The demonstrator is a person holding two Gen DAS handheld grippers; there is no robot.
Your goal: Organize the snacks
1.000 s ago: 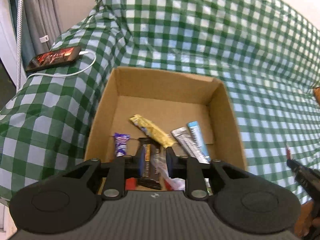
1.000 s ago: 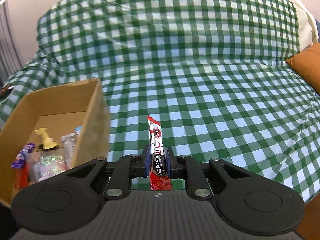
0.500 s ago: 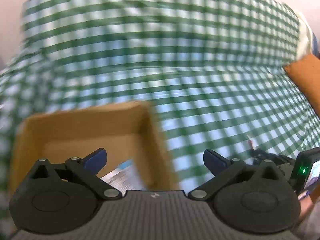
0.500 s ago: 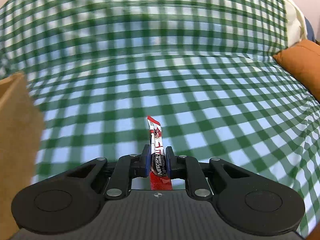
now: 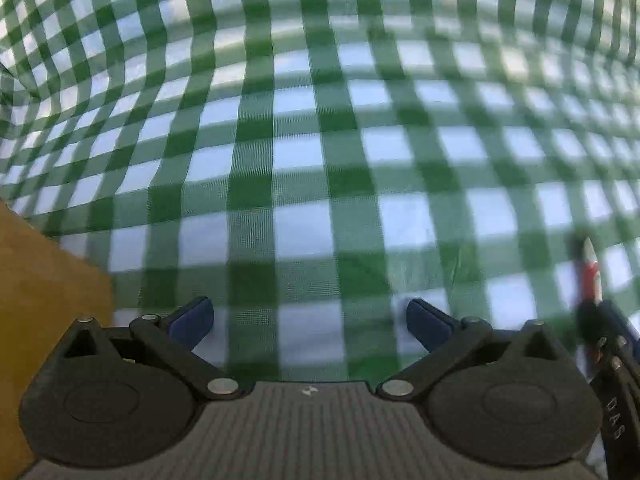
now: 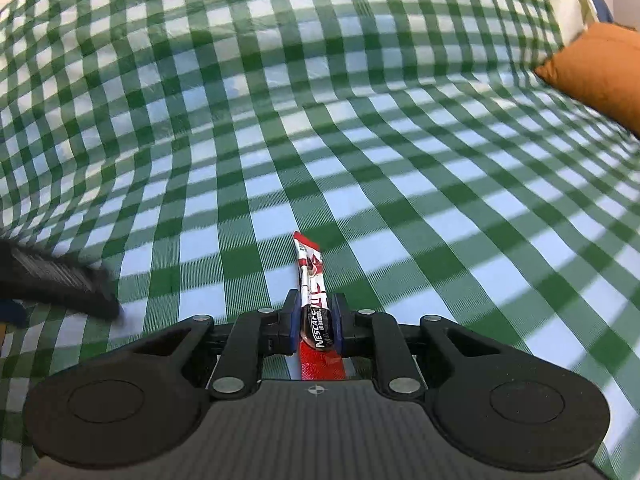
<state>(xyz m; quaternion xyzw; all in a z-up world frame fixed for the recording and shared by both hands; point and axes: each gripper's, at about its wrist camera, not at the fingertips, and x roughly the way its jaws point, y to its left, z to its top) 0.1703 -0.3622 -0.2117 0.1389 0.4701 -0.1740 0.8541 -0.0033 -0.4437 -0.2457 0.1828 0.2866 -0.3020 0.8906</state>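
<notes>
Nescafé stick sachet point(image 6: 316, 312): red and white, clamped upright on its edge between the right gripper's pads, its tip above the cloth.
Cardboard box point(image 5: 36, 280): a brown corner at the left edge of the left wrist view.
Left gripper point(image 5: 308, 320): jaws spread wide, nothing between them, only checked cloth below.
Right gripper point(image 6: 315, 322): closed tight on the sachet.
Green-and-white gingham cloth point(image 6: 400, 160): covered the whole surface.
Orange cushion point(image 6: 600, 64): far right.
</notes>
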